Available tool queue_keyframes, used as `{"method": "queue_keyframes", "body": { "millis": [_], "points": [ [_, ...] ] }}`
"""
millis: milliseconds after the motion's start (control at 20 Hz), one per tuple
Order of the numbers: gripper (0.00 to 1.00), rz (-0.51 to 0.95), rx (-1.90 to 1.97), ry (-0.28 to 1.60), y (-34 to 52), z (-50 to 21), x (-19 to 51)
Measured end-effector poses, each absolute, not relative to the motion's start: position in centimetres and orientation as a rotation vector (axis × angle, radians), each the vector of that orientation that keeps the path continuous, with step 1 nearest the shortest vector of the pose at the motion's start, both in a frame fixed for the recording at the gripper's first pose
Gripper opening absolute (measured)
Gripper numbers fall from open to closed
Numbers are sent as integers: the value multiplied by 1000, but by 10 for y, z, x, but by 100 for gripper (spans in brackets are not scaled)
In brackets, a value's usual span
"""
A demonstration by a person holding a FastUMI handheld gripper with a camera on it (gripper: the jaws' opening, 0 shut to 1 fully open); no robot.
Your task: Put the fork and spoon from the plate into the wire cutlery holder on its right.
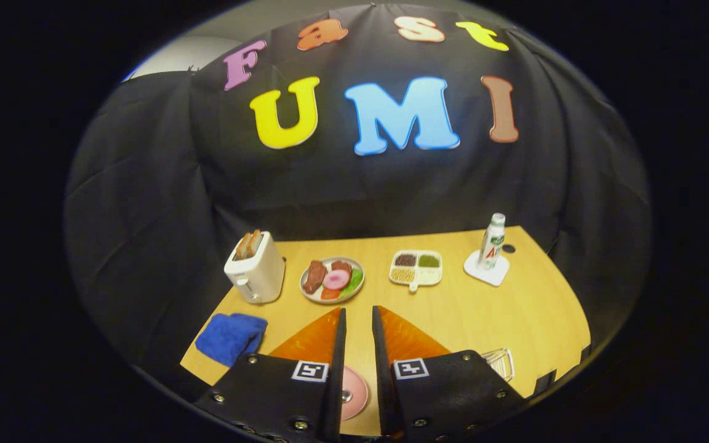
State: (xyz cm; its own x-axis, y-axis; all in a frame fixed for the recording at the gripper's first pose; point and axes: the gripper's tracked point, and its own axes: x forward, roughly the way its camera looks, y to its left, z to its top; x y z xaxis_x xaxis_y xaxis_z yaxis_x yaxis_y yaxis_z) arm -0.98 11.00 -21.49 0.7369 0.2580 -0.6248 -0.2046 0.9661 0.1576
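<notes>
The hand-held gripper (358, 320) hangs high over the wooden counter (514, 307), fingers a little apart and holding nothing. The round pink plate (354, 391) sits near, right under the fingers, mostly hidden. I cannot see the fork or spoon. The silver wire cutlery holder (501, 362) peeks out on the right. Coming down blind could bump the plate or miss the fork.

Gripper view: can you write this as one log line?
gripper: open, holding nothing | pink plate: between fingers, partly hidden | wire holder: right of plate | fork, spoon: not visible
</notes>
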Motion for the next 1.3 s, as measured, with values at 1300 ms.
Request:
{"method": "queue_keyframes", "body": {
  "millis": [1300],
  "points": [
    [29,221,257,1616,167,-455,-146]
  ]
}}
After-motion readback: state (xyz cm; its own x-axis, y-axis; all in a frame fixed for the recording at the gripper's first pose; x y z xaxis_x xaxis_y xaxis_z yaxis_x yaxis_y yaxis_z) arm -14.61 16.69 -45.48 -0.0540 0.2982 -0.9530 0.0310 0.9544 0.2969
